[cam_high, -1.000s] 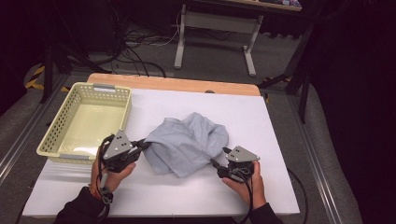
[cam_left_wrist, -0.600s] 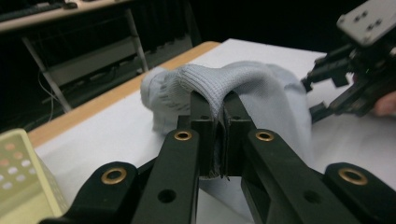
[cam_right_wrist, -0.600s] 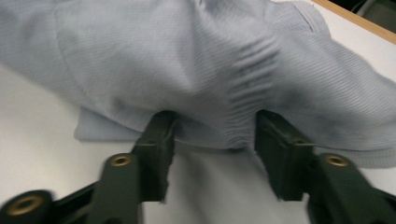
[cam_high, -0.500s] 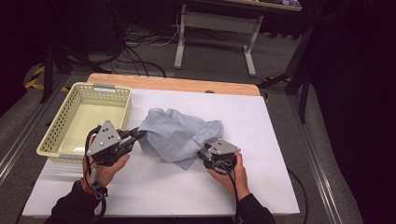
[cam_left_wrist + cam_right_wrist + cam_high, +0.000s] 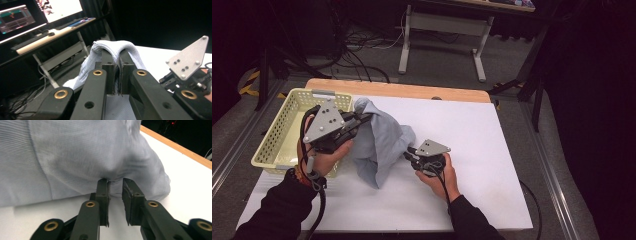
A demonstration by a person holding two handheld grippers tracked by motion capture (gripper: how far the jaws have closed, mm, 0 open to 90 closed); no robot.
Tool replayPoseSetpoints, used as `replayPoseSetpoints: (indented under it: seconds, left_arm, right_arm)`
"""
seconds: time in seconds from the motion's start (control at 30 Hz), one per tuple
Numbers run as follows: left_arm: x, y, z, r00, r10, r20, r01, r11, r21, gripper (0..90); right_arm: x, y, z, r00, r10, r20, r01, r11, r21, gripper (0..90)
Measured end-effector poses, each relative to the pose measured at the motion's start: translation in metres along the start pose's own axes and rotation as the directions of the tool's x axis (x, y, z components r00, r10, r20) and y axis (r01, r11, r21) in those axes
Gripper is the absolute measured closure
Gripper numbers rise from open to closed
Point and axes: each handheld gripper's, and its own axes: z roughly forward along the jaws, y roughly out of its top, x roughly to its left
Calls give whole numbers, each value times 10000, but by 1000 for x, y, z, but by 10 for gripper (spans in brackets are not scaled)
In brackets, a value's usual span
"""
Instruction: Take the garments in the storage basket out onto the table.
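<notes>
High view has the pale blue cloth (image 5: 379, 142) half lifted off the white table (image 5: 492, 165), bunched up just right of the yellow basket (image 5: 277, 137), with its lower end draped down onto the tabletop. Left gripper (image 5: 362, 120) is clamped tight on the top edge of the cloth; in the left gripper view you can see the fabric (image 5: 112, 48) folded over both jaws and pinched between the pads. Right gripper (image 5: 409, 152) sits on the side of the cloth away from the basket, low at the table. Its jaws have just been closing, but in the right gripper view (image 5: 115, 182) there's a visible gap between them and the tips are only nosing into the cloth (image 5: 75, 157), so I'd call it not gripping yet.

What could go wrong: if the right jaws finish closing where they are, they might catch only a thin wrinkle or nothing, and the cloth would then hang from the left pinch alone and swing. Also the hanging tail is close to the basket rim, so it could snag or drag it.

Writing: no brand or label readable anywhere; the monitors (image 5: 17, 17) behind are too blurry to read
</notes>
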Motion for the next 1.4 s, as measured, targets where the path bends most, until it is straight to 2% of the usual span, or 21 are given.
replayPoseSetpoints:
  seconds: [0.13, 0.2, 0.3, 0.37, 0.43, 0.57, 0.63, 0.7, 0.73, 0.77, 0.83, 0.9, 0.93, 1.0, 1.03, 1.1, 1.17, 1.27, 1.3, 1.33, 1.4]
  left_arm:
    - [-18, -7, 16, 9973, -168, 718, 167, 9999, 19, 861]
    - [-27, -10, 26, 9936, -175, 1116, 170, 9998, 46, 861]
    - [-44, -15, 45, 9840, -109, 1777, 63, 9996, 263, 860]
    - [-57, -19, 57, 9752, -84, 2210, 6, 9994, 356, 860]
    - [-70, -21, 71, 9623, 74, 2718, -232, 9982, 549, 860]
    - [-89, -23, 90, 9415, 282, 3359, -602, 9945, 853, 859]
    - [-100, -24, 103, 9277, 375, 3715, -832, 9907, 1077, 857]
    - [-108, -25, 110, 9153, 326, 4015, -842, 9902, 1115, 846]
    - [-111, -25, 113, 9111, 315, 4109, -834, 9905, 1089, 819]
    - [-113, -26, 115, 9101, 307, 4133, -825, 9907, 1083, 763]
    - [-116, -24, 115, 9165, 432, 3977, -938, 9896, 1087, 636]
    - [-115, -22, 111, 9100, 430, 4123, -900, 9914, 952, 613]
    - [-113, -21, 108, 9093, 433, 4139, -864, 9926, 859, 592]
    - [-108, -16, 99, 9141, 529, 4020, -830, 9949, 577, 499]
    - [-105, -15, 94, 9160, 561, 3971, -811, 9956, 463, 488]
    - [-98, -12, 81, 9248, 686, 3743, -867, 9957, 318, 466]
    - [-90, -13, 67, 9426, 648, 3276, -795, 9963, 319, 399]
    - [-77, -23, 45, 9627, 586, 2641, -749, 9958, 522, 341]
    - [-71, -32, 37, 9685, 389, 2461, -564, 9963, 643, 326]
    - [-68, -38, 33, 9699, 194, 2426, -391, 9963, 766, 328]
    - [-62, -62, 29, 9732, -421, 2260, 100, 9899, 1413, 330]
  right_arm:
    - [-8, -6, -14, 9988, 476, 103, -473, 9986, -236, 672]
    - [-15, -10, -27, 9975, 684, 167, -677, 9969, -392, 666]
    - [-23, -14, -46, 9960, 801, 399, -777, 9953, -578, 651]
    - [-29, -17, -62, 9931, 997, 620, -947, 9924, -784, 636]
    - [-34, -19, -74, 9911, 1087, 765, -1017, 9908, -898, 628]
    - [-42, -23, -97, 9857, 1256, 1125, -1124, 9867, -1171, 618]
    - [-43, -24, -105, 9841, 1265, 1246, -1109, 9859, -1254, 613]
    - [-44, -25, -114, 9832, 1246, 1337, -1067, 9853, -1334, 607]
    - [-44, -25, -117, 9824, 1198, 1436, -1010, 9861, -1318, 605]
    - [-44, -26, -119, 9816, 1201, 1482, -1008, 9861, -1317, 604]
    - [-45, -28, -123, 9806, 1247, 1511, -1048, 9855, -1332, 602]
    - [-45, -30, -125, 9799, 1242, 1561, -1046, 9863, -1277, 602]
    - [-45, -31, -127, 9788, 1236, 1633, -1039, 9868, -1241, 599]
    - [-47, -32, -129, 9772, 1279, 1696, -1078, 9866, -1226, 594]
    - [-47, -33, -130, 9767, 1282, 1722, -1080, 9866, -1220, 590]
    - [-49, -34, -134, 9738, 1349, 1831, -1137, 9860, -1218, 581]
    - [-50, -35, -137, 9711, 1430, 1912, -1198, 9845, -1278, 571]
    - [-52, -36, -141, 9685, 1576, 1928, -1329, 9819, -1352, 558]
    - [-52, -36, -142, 9682, 1618, 1908, -1368, 9810, -1374, 548]
    - [-51, -35, -143, 9683, 1649, 1878, -1394, 9800, -1418, 540]
    - [-49, -33, -142, 9716, 1573, 1768, -1334, 9812, -1395, 518]
